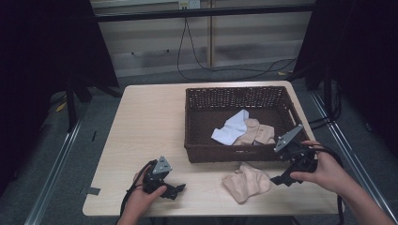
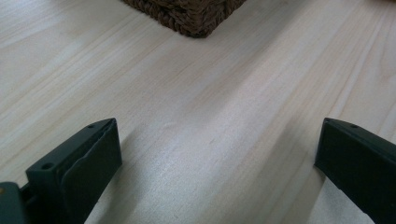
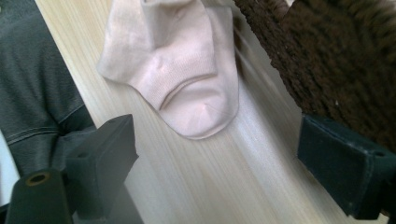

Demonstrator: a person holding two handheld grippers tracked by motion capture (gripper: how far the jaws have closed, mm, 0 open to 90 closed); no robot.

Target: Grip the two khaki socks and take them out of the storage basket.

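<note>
Right gripper view shows the right gripper [image 3: 212, 154] with jaws spread wide, holding nothing, its opening facing the pink sock [image 3: 177, 70] just ahead. The left gripper [image 2: 217, 158] also gapes, empty, over bare table [image 2: 196, 93]. The sock lies flat at the near edge, running left to right, beside the basket [image 1: 225, 152]. Inside the basket lie a white cloth [image 1: 231, 129] and another pink sock [image 1: 258, 133].

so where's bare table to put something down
The light wooden table is bare left of the dark woven basket, down to the left gripper. The front edge is crowded: the pink sock lies beside the right gripper.
</note>
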